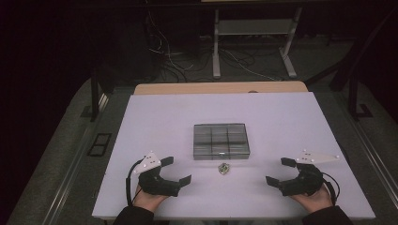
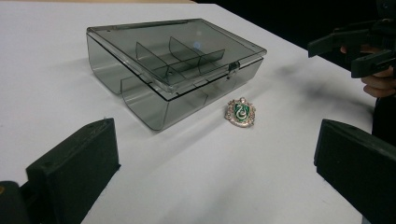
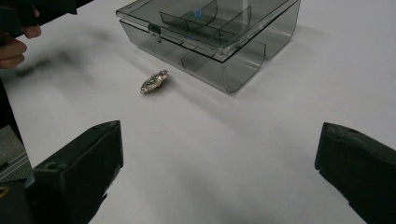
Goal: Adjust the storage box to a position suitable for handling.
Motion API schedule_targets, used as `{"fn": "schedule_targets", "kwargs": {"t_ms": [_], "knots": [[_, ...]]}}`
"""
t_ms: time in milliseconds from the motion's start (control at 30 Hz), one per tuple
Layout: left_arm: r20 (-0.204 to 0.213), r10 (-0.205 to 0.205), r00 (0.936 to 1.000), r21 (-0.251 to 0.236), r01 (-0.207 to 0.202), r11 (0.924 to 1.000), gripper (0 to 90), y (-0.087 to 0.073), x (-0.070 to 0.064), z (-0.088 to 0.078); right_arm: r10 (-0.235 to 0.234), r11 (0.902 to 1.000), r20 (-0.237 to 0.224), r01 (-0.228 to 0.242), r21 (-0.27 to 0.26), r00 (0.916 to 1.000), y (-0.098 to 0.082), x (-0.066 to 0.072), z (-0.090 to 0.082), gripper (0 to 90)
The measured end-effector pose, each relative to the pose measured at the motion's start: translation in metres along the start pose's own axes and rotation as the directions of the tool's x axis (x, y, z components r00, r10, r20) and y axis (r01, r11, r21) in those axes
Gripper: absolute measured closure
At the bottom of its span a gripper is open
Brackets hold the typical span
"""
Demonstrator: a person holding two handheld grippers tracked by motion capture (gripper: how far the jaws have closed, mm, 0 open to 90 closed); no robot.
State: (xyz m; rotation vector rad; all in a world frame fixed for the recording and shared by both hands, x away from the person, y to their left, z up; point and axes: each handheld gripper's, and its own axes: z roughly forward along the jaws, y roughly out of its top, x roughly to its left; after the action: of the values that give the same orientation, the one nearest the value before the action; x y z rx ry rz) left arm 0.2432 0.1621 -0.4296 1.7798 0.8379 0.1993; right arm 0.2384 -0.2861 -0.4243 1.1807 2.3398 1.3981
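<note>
So the bench (image 1: 164, 117) has a plain white, matte top, with a strip of light wood board (image 1: 220, 87) poking out along its far edge. Behind that it's pretty dark, but you can make out the pale metal legs of another desk frame (image 1: 217, 47) standing on grey carpet floor (image 1: 70, 145), with a tangle of thin cables (image 1: 164, 54) lying loose around it. On the left, a black upright post (image 1: 95, 96) stands just beside the bench, and there's a small black rectangular frame (image 1: 99, 144) lying flat on the carpet near it. Another dark post (image 1: 354, 93) is over on the right.
</note>
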Motion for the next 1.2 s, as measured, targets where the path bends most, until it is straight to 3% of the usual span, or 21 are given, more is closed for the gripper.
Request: {"fn": "schedule_targets", "kwargs": {"t_ms": [533,1200], "knots": [[0.005,0.001,1.0,0.003,-0.001,1.0,0.0,0.001,-0.001,-0.001,0.013,0.9999,-0.004,-0.013,0.007,0.9999,-0.002,0.0,-0.003,0.9],[0.019,0.027,0.9995,0.071,-0.028,0.9971,0.0,0.012,-0.006,0.001,0.014,0.9998,-0.003,-0.014,0.012,0.9999,-0.003,0.0,-0.002,0.8]]}}
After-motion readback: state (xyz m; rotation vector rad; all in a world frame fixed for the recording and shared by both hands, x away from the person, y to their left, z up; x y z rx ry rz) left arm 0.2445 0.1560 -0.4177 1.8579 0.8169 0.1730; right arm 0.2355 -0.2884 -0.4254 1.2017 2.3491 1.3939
